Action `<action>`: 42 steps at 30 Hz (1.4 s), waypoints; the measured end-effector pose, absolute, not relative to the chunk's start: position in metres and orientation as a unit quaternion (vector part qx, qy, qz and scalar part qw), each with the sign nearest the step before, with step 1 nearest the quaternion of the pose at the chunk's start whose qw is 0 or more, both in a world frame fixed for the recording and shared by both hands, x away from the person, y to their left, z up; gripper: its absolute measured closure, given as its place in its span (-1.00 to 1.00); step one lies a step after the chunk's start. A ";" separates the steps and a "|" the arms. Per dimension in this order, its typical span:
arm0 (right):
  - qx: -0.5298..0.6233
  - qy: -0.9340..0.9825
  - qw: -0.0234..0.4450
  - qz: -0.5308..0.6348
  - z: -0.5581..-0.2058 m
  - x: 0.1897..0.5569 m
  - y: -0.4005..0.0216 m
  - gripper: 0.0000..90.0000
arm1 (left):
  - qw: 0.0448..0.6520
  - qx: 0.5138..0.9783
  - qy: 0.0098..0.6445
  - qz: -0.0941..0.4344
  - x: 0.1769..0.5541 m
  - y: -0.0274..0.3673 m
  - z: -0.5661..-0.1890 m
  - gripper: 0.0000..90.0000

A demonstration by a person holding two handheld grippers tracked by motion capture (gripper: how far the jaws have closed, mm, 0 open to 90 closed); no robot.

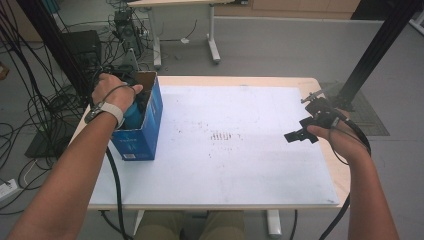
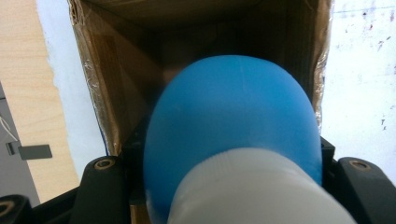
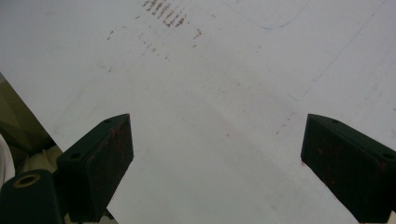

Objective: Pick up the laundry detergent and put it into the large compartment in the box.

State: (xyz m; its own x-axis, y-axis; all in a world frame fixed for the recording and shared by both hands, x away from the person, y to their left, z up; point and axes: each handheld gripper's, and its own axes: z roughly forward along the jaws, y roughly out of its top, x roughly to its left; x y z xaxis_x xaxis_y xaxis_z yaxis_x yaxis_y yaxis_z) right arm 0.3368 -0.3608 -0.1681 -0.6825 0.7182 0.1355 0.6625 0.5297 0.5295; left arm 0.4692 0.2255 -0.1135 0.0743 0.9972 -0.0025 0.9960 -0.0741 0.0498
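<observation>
A blue bottle (image 2: 231, 121) with a white cap (image 2: 252, 191) sits between my left gripper's jaws, which are shut on its sides. My left gripper (image 2: 231, 163) points down into an open blue cardboard box (image 1: 150, 125) with brown inner walls (image 2: 116, 88). In the high view the bottle (image 1: 134, 116) is partly inside the box at the table's left, under the person's left hand. My right gripper (image 1: 300, 135) hovers over the right part of the white mat (image 1: 225, 150). It stands open (image 3: 217, 154), with nothing between its pads but bare mat.
The white mat (image 3: 210, 70) carries faint reddish smudges (image 1: 220, 136) near its middle. Wooden table edges (image 1: 345, 175) frame it. Black posts (image 1: 372, 50) rise at the back right and back left. Cables (image 1: 30, 105) lie on the floor at left. Another table's legs (image 1: 212, 40) stand behind.
</observation>
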 end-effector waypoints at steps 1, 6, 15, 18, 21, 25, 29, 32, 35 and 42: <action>0.395 0.873 0.049 0.281 -0.168 0.337 -0.361 -0.80 | 0.019 0.733 0.680 0.016 0.469 0.225 -0.114 -0.13; 0.397 0.873 0.049 0.281 -0.169 0.336 -0.362 -0.80 | 0.018 0.733 0.680 0.017 0.469 0.226 -0.117 -0.13; 0.395 0.873 0.049 0.281 -0.168 0.337 -0.360 -0.80 | 0.017 0.735 0.677 0.026 0.467 0.222 -0.119 -0.13; 0.395 0.873 0.049 0.281 -0.168 0.337 -0.360 -0.80 | 0.016 0.735 0.678 0.024 0.467 0.223 -0.122 -0.13; 0.395 0.873 0.048 0.280 -0.169 0.337 -0.360 -0.80 | 0.017 0.734 0.678 0.019 0.468 0.225 -0.125 -0.13; 0.396 0.873 0.048 0.281 -0.169 0.337 -0.361 -0.80 | 0.015 0.735 0.678 0.017 0.468 0.225 -0.128 -0.13; 0.396 0.873 0.048 0.280 -0.169 0.337 -0.361 -0.80 | 0.017 0.735 0.678 0.015 0.468 0.227 -0.131 -0.13; 0.396 0.873 0.048 0.280 -0.169 0.337 -0.360 -0.80 | 0.017 0.735 0.678 0.016 0.468 0.227 -0.132 -0.13; 0.396 0.873 0.049 0.280 -0.169 0.337 -0.361 -0.80 | 0.018 0.735 0.677 0.016 0.468 0.226 -0.133 -0.13; 0.397 0.873 0.048 0.279 -0.170 0.337 -0.360 -0.80 | 0.017 0.737 0.676 0.013 0.468 0.226 -0.139 -0.13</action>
State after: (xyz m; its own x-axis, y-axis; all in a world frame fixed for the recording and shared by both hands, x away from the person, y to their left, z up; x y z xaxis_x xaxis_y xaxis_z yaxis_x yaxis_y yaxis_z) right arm 0.3368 -0.3604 -0.1697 -0.6808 0.7193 0.1385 0.6660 0.5292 0.5257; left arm 0.4684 0.2258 -0.1393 0.0867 0.9962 -0.0029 0.9953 -0.0865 0.0431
